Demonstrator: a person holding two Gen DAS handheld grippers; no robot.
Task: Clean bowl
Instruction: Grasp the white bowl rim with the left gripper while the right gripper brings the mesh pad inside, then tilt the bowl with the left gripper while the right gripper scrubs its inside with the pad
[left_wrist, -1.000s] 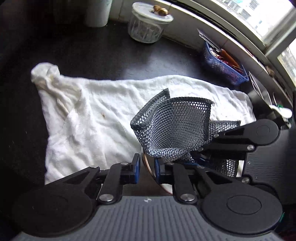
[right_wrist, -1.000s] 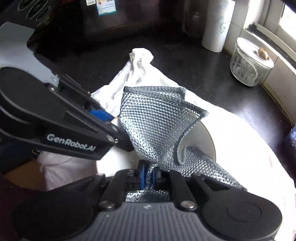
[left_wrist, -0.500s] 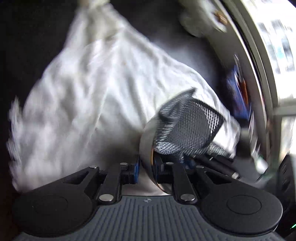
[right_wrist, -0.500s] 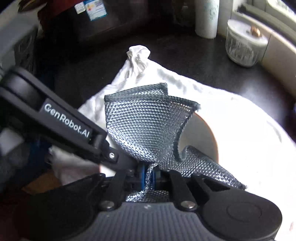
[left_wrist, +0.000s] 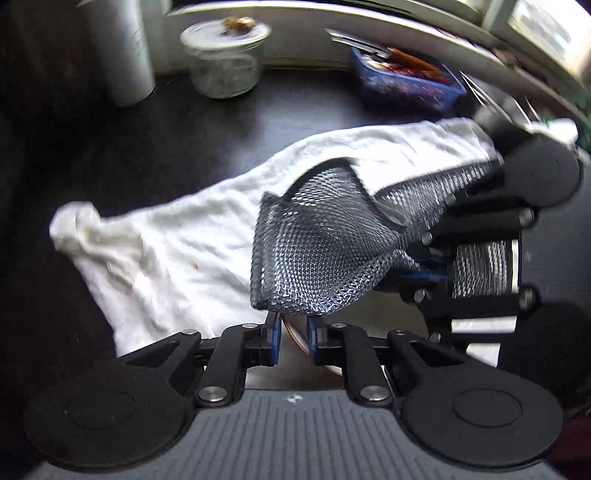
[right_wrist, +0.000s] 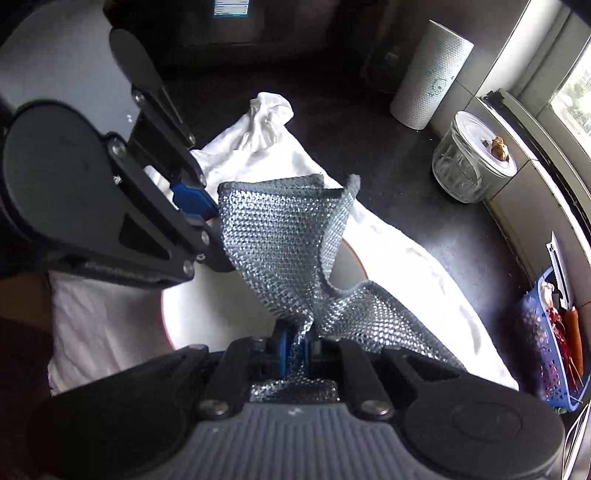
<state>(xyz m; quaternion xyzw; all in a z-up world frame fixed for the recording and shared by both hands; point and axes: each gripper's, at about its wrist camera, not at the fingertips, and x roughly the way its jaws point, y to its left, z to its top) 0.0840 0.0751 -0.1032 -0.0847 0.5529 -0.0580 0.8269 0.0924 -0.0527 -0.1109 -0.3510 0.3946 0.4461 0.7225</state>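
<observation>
A white bowl (right_wrist: 221, 314) with a copper-brown rim sits tilted on a white towel (right_wrist: 406, 266). My left gripper (left_wrist: 292, 332) is shut on the bowl's rim (left_wrist: 300, 343), which passes between its blue pads. In the right wrist view the left gripper (right_wrist: 210, 229) reaches in from the upper left. A silver mesh scrubbing cloth (right_wrist: 280, 243) stands crumpled over the bowl's inside, and my right gripper (right_wrist: 297, 347) is shut on its lower end. In the left wrist view the mesh cloth (left_wrist: 321, 251) hides most of the bowl, and the right gripper (left_wrist: 424, 266) comes in from the right.
The towel (left_wrist: 166, 258) covers a black counter. At the back stand a lidded glass jar (left_wrist: 225, 59) and a paper towel roll (left_wrist: 125, 55). A blue basket (left_wrist: 406, 85) of utensils sits by the window sill. A dark appliance stands behind the counter.
My left gripper has rolled and risen a little with the bowl's rim still in it. The mesh cloth now stands more across the bowl. My right gripper has turned slightly, still holding the cloth.
</observation>
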